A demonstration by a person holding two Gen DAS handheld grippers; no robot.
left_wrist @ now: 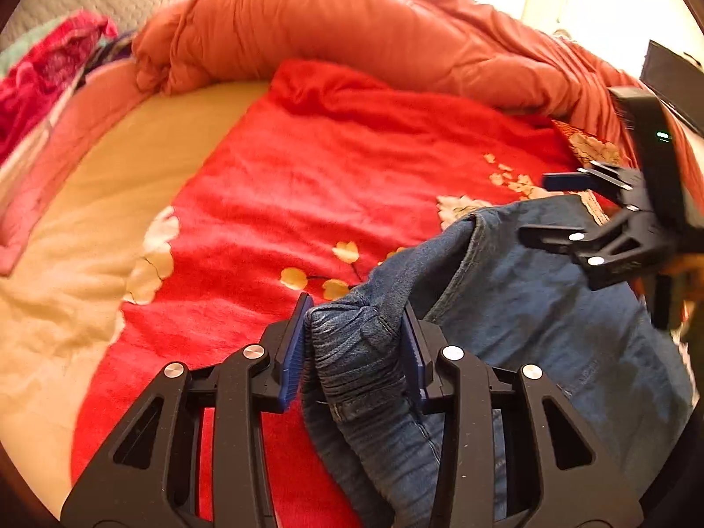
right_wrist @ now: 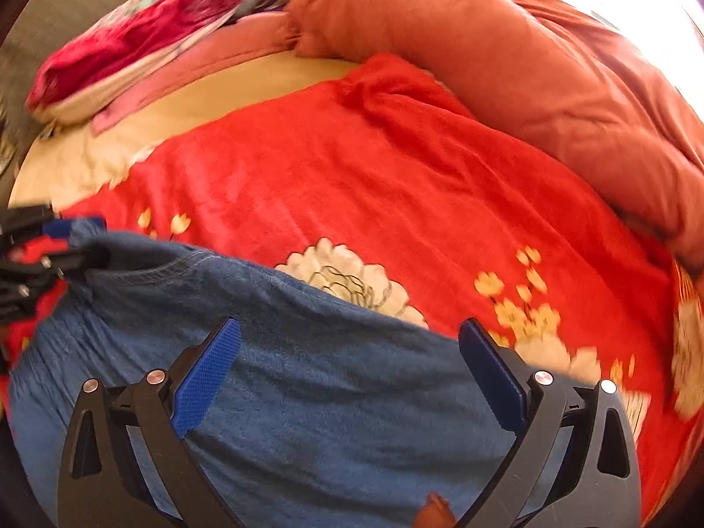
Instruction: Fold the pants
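Blue denim pants [left_wrist: 528,308] lie on a red flowered blanket [left_wrist: 330,176] on a bed. My left gripper [left_wrist: 358,321] is shut on a bunched corner of the pants and holds it up. My right gripper [right_wrist: 350,343] is open wide, with its blue pads [right_wrist: 207,374] over the denim [right_wrist: 330,396] and nothing between them. The right gripper also shows in the left wrist view [left_wrist: 550,207], above the far edge of the pants. The left gripper shows at the left edge of the right wrist view [right_wrist: 66,242], holding the fabric.
An orange duvet [left_wrist: 352,35] is heaped along the far side of the bed. A cream sheet [left_wrist: 88,220] lies to the left of the blanket. Pink and red clothes [left_wrist: 48,70] are piled at the far left. A dark box [left_wrist: 673,79] sits at the right edge.
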